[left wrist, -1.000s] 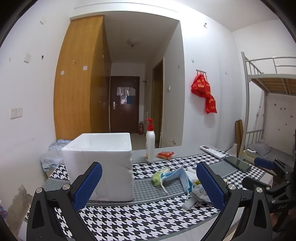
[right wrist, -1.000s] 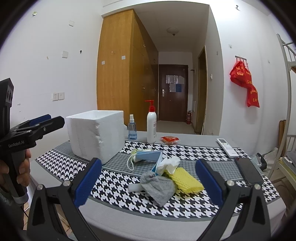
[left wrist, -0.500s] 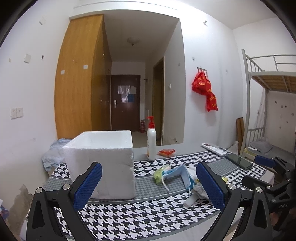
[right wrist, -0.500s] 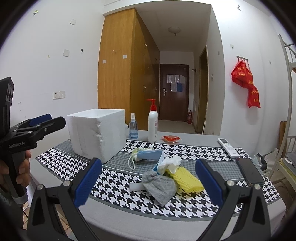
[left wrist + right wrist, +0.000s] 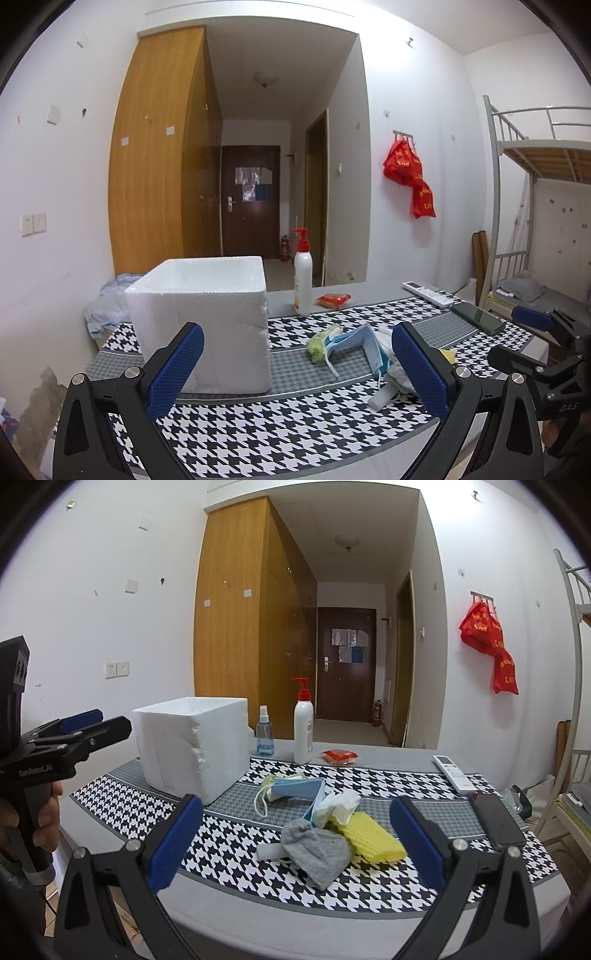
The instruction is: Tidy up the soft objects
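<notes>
A pile of soft things lies mid-table: a grey knit piece [image 5: 317,849], a yellow sponge cloth [image 5: 373,836], a crumpled white tissue [image 5: 338,805] and blue face masks [image 5: 295,788] [image 5: 354,341]. A white foam box [image 5: 207,325] [image 5: 192,742] stands open-topped to their left. My right gripper [image 5: 295,843] is open in front of the pile, above the table's near edge. In front of the box my left gripper [image 5: 295,367] is open too, with nothing between its fingers. Each gripper shows at the edge of the other's view.
On the houndstooth cloth [image 5: 229,849] stand a pump bottle [image 5: 303,725], a small spray bottle [image 5: 265,738] and a red packet [image 5: 339,756]. A remote [image 5: 453,773] and a phone [image 5: 496,821] lie at the right. A bunk bed [image 5: 535,206] stands right of the table.
Both views have shifted slightly; the table things sit a little lower and nearer. Neither gripper has taken hold of anything.
</notes>
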Action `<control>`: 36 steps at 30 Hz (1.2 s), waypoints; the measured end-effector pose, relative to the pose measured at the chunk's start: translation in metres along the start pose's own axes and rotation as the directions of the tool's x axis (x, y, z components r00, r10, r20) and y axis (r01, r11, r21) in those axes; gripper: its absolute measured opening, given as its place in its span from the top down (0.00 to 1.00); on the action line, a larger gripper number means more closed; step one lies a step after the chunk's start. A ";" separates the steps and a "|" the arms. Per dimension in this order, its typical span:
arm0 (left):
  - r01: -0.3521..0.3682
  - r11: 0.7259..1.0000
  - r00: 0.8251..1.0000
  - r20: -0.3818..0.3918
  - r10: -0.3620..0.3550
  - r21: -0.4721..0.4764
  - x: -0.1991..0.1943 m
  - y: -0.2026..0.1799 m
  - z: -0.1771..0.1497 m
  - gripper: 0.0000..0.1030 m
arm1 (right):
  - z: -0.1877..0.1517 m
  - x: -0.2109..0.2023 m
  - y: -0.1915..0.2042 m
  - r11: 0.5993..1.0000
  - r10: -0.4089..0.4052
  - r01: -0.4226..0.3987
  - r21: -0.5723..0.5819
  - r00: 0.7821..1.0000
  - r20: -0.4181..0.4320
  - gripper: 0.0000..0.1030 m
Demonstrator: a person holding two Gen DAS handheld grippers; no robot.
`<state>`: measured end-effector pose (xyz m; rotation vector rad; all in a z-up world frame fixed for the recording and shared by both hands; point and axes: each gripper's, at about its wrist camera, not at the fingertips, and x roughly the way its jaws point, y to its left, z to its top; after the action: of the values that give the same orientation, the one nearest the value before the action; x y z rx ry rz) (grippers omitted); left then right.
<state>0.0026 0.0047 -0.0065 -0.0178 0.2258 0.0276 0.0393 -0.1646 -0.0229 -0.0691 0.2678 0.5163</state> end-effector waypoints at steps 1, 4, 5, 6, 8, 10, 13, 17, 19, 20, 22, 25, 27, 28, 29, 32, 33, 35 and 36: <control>-0.001 1.000 1.000 -0.002 0.001 0.001 0.000 0.000 0.000 0.01 | 0.000 0.000 0.000 1.000 0.001 -0.001 0.001 1.000 0.000 0.01; 0.001 1.000 1.000 -0.003 -0.001 0.005 0.000 -0.001 -0.001 0.01 | 0.000 0.000 0.000 1.000 0.000 0.000 0.001 1.000 -0.002 0.01; 0.002 1.000 1.000 -0.003 -0.002 0.005 0.000 -0.001 -0.001 0.01 | 0.001 0.000 0.000 1.000 -0.001 0.001 0.000 1.000 -0.003 0.01; 0.004 1.000 1.000 -0.003 -0.004 0.004 0.000 -0.001 -0.001 0.01 | 0.001 0.000 0.000 1.000 -0.002 0.002 0.001 1.000 -0.004 0.01; 0.007 1.000 1.000 -0.002 -0.007 0.002 0.000 -0.001 -0.001 0.01 | 0.002 0.000 0.000 1.000 0.000 0.000 0.001 1.000 -0.005 0.01; 0.007 1.000 1.000 -0.002 -0.007 0.003 0.000 -0.002 -0.001 0.01 | 0.002 0.001 0.000 1.000 -0.003 0.003 0.000 1.000 -0.006 0.01; 0.009 1.000 1.000 -0.005 -0.009 0.008 0.000 -0.002 -0.002 0.01 | 0.002 0.001 -0.003 1.000 -0.009 0.009 0.006 1.000 -0.007 0.01; 0.017 1.000 1.000 -0.014 -0.017 0.008 0.001 -0.004 -0.003 0.01 | 0.002 0.002 -0.009 1.000 -0.020 0.020 0.018 1.000 -0.014 0.01; 0.022 1.000 0.999 -0.026 -0.021 0.016 0.005 -0.007 -0.004 0.01 | 0.001 0.005 -0.012 1.000 -0.021 0.021 0.022 1.000 -0.024 0.01; 0.024 1.000 0.999 -0.031 -0.023 0.020 0.007 -0.009 -0.004 0.01 | 0.000 0.006 -0.013 0.999 -0.022 0.022 0.023 0.999 -0.027 0.01; 0.033 0.999 0.998 -0.045 -0.032 0.026 0.012 -0.011 -0.005 0.01 | -0.002 0.010 -0.016 0.999 -0.022 0.023 0.029 0.999 -0.038 0.01; 0.057 0.998 0.996 -0.069 -0.055 0.023 0.021 -0.014 -0.006 0.01 | -0.003 0.019 -0.020 0.999 -0.030 0.032 0.034 0.998 -0.056 0.01; 0.074 0.997 0.994 -0.087 -0.072 0.022 0.028 -0.017 -0.008 0.01 | -0.005 0.023 -0.023 0.999 -0.035 0.038 0.039 0.997 -0.067 0.01; 0.084 0.996 0.992 -0.097 -0.081 0.027 0.031 -0.019 -0.010 0.01 | -0.005 0.025 -0.025 0.998 -0.037 0.040 0.042 0.997 -0.073 0.01; 0.089 0.996 0.991 -0.103 -0.085 0.033 0.033 -0.021 -0.011 0.01 | -0.005 0.027 -0.026 0.998 -0.038 0.041 0.044 0.996 -0.076 0.01; 0.099 0.994 0.989 -0.120 -0.091 0.056 0.041 -0.027 -0.014 0.01 | -0.008 0.033 -0.031 0.998 -0.047 0.051 0.044 0.995 -0.092 0.01; 0.104 0.993 0.987 -0.128 -0.096 0.057 0.045 -0.028 -0.015 0.01 | -0.009 0.035 -0.033 0.998 -0.048 0.053 0.045 0.994 -0.098 0.01; 0.113 0.992 0.984 -0.141 -0.104 0.053 0.050 -0.029 -0.016 0.01 | -0.011 0.040 -0.036 0.997 -0.051 0.057 0.049 0.992 -0.112 0.01; 0.117 0.992 0.983 -0.148 -0.108 0.055 0.053 -0.030 -0.016 0.01 | -0.012 0.043 -0.038 0.997 -0.051 0.058 0.051 0.991 -0.123 0.01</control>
<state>0.0516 -0.0238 -0.0338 0.0309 0.3705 -0.0939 0.0914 -0.1784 -0.0460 -0.0546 0.3985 0.4507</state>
